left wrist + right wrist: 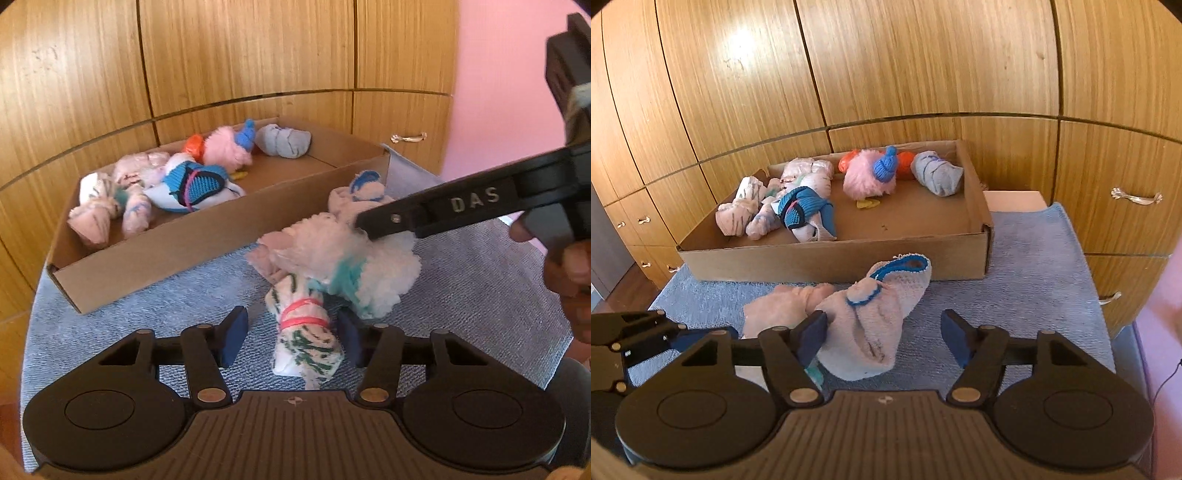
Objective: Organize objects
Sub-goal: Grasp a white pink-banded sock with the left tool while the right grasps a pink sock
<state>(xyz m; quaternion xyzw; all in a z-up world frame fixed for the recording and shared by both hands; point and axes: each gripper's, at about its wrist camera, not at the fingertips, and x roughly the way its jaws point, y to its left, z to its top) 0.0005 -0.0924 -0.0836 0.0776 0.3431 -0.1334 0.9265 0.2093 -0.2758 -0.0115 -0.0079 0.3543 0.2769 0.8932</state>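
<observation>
In the left wrist view a rolled white sock with green stripes and pink rubber bands [306, 332] lies on the blue cloth [147, 314]. It sits between the pads of my left gripper [291, 338], which is open; the right pad is at the roll and the left pad stands apart. Just beyond lies a fluffy white and teal sock bundle [354, 262], with a right gripper finger [391, 218] resting on top of it. In the right wrist view my right gripper [882, 336] is open around a pale pink sock with blue trim [871, 314], and only its left pad touches the sock.
A shallow cardboard box [166, 254] [812, 262] stands behind on the cloth and holds several sock bundles at its left and back; its right half is bare. Wooden cupboard doors [886, 74] close off the back. A hand [569, 266] is at the right edge.
</observation>
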